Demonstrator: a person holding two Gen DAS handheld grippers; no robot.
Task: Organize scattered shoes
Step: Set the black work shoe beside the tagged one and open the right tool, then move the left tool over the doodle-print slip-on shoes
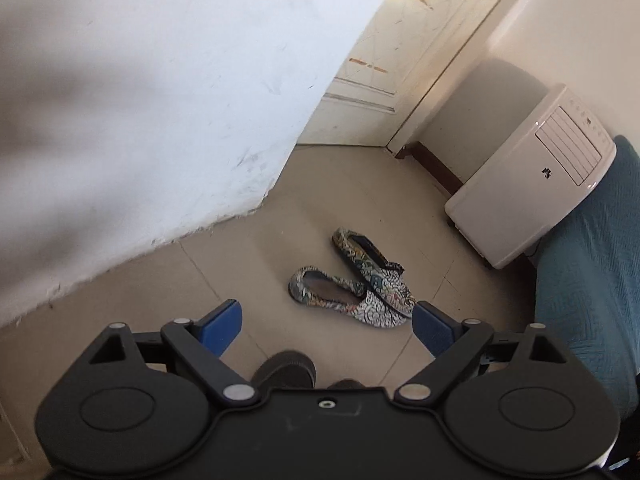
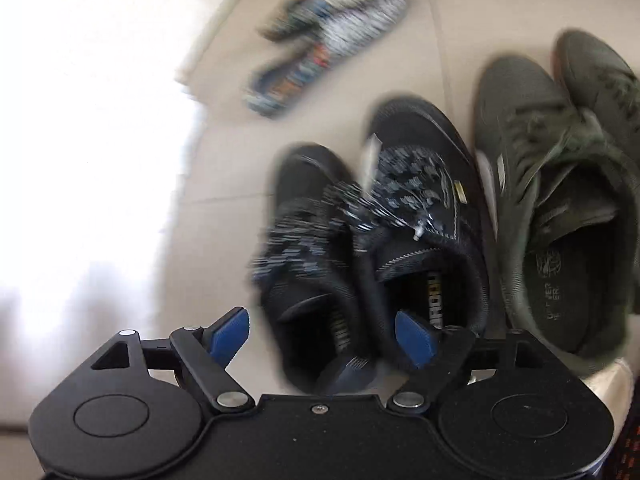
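Left wrist view, left to right: white wall (image 1: 160,100) fills the upper left, scuffed near its base. Beige tile floor (image 1: 340,200) in the middle. Two patterned flats (image 1: 356,280) lie centre frame, toes touching or overlapping at lower right, heels splayed apart toward upper left. Door (image 1: 400,60) at top centre. One white cooler unit (image 1: 532,184) stands right of centre against the far wall. Teal fabric (image 1: 592,280) along the right edge. Left gripper (image 1: 328,320) at the bottom, blue pads spread wide, nothing between them; the flats sit just beyond the tips, apart from them. Something dark and round shows below the gripper at bottom centre, cannot tell what.

Right wrist view, heavily motion-blurred, left to right: glare washes out the left side. The same two flats (image 2: 324,40) at top centre, well apart from the gripper. Two black sneakers (image 2: 372,232) side by side, centre. Two green sneakers (image 2: 560,180) at right, just beside the black pair. Right gripper (image 2: 322,336) at the bottom, jaws spread; the heel of the left black sneaker sits between the pads, and the pads do not appear to press on it.

Count: six shoes, three pairs. Only the right view shows the black and green pairs; only the left view shows wall, door, cooler, fabric.
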